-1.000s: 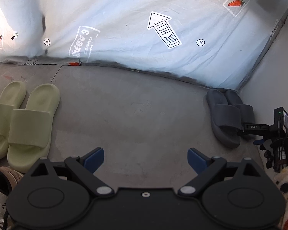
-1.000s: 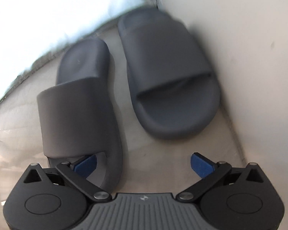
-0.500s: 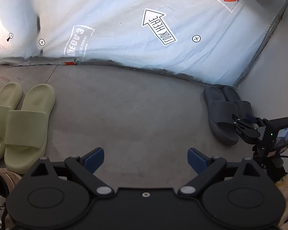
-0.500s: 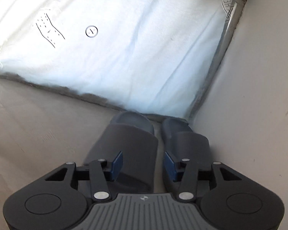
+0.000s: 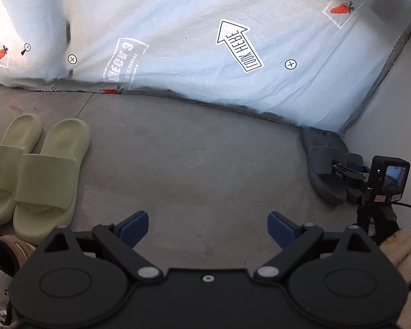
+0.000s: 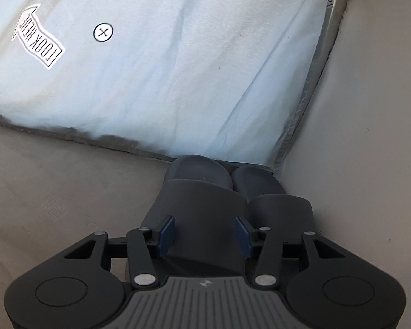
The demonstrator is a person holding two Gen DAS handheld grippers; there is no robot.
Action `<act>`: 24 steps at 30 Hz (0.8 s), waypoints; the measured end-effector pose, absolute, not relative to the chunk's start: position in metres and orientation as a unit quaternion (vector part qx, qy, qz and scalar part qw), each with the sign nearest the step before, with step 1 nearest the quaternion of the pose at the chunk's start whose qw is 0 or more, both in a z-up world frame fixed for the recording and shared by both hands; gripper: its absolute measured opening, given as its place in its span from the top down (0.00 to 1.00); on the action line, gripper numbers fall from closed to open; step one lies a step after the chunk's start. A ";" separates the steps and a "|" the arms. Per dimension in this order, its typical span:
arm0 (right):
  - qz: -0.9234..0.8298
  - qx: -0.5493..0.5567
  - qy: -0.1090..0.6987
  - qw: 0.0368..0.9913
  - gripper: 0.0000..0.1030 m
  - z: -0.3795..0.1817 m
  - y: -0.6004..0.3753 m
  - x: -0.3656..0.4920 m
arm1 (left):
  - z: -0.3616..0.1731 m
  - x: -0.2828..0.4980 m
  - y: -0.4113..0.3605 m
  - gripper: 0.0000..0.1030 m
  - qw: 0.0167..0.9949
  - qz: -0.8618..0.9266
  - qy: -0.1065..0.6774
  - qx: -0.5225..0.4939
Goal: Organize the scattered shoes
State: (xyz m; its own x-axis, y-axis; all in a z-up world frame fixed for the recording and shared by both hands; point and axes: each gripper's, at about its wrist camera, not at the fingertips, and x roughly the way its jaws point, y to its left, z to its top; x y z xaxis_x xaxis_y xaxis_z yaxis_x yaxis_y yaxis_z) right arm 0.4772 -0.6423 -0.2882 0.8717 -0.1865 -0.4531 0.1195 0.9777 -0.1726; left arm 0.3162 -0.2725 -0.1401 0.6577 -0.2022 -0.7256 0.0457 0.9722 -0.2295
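The grey slides [image 6: 205, 208] lay side by side, touching, toes tucked under the hem of the bed sheet [image 6: 178, 82] in the corner by the wall [image 6: 370, 137], at lower centre of the right wrist view. One second earlier the two had sat apart and angled, the right tongs [image 6: 204, 235] spread wide beside them; half a second earlier the tongs had narrowed over the left slide, and the pair was already together. At this moment the tongs stood partly open, their blue pads straddling the strap of the left slide; whether the pads pressed it could not be told. Judged from this, the grey pair stood squared against the wall.

In the left wrist view the same pair [image 5: 326, 164] appeared at right of frame, with the right tongs upon it. The left tongs [image 5: 207, 226] gaped wide over bare floor [image 5: 191, 164], holding nothing. The green slides [image 5: 35, 170] sat paired at left edge, a brown shoe [image 5: 5, 249] at lower left.
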 end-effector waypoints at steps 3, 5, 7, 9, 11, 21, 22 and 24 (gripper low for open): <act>-0.046 -0.022 0.199 0.979 0.46 -0.268 -0.645 0.455 | -0.135 0.315 -0.271 0.08 0.910 -0.071 0.397 -0.099; -0.018 0.013 0.166 0.986 0.20 -0.250 -0.644 0.432 | -0.133 0.315 -0.269 0.08 0.912 -0.074 0.391 -0.104; -0.003 0.036 0.136 0.990 0.01 -0.234 -0.639 0.411 | -0.132 0.313 -0.268 0.08 0.913 -0.078 0.385 -0.112; 0.008 0.067 0.113 0.991 0.00 -0.216 -0.635 0.390 | -0.130 0.310 -0.267 0.08 0.914 -0.082 0.380 -0.116; 0.023 0.102 0.104 0.989 0.00 -0.197 -0.629 0.370 | -0.127 0.302 -0.265 0.08 0.917 -0.089 0.371 -0.120; 0.021 0.149 0.104 0.983 0.00 -0.151 -0.579 0.307 | -0.095 0.236 -0.222 0.08 0.949 -0.066 0.281 -0.131; 0.026 0.149 0.102 0.983 0.00 -0.149 -0.572 0.301 | -0.091 0.228 -0.216 0.08 0.952 -0.061 0.270 -0.131; 0.035 0.148 0.095 0.984 0.00 -0.143 -0.558 0.290 | -0.083 0.213 -0.204 0.07 0.958 -0.051 0.248 -0.133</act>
State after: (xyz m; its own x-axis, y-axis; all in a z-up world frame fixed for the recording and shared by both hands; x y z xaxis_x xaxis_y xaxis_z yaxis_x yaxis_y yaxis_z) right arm 0.2897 -0.5581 -0.1431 0.9796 0.0962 -0.1765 -0.0400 0.9538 0.2978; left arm 0.2126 -0.2040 -0.0833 0.8716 -0.1632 -0.4622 0.0313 0.9595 -0.2799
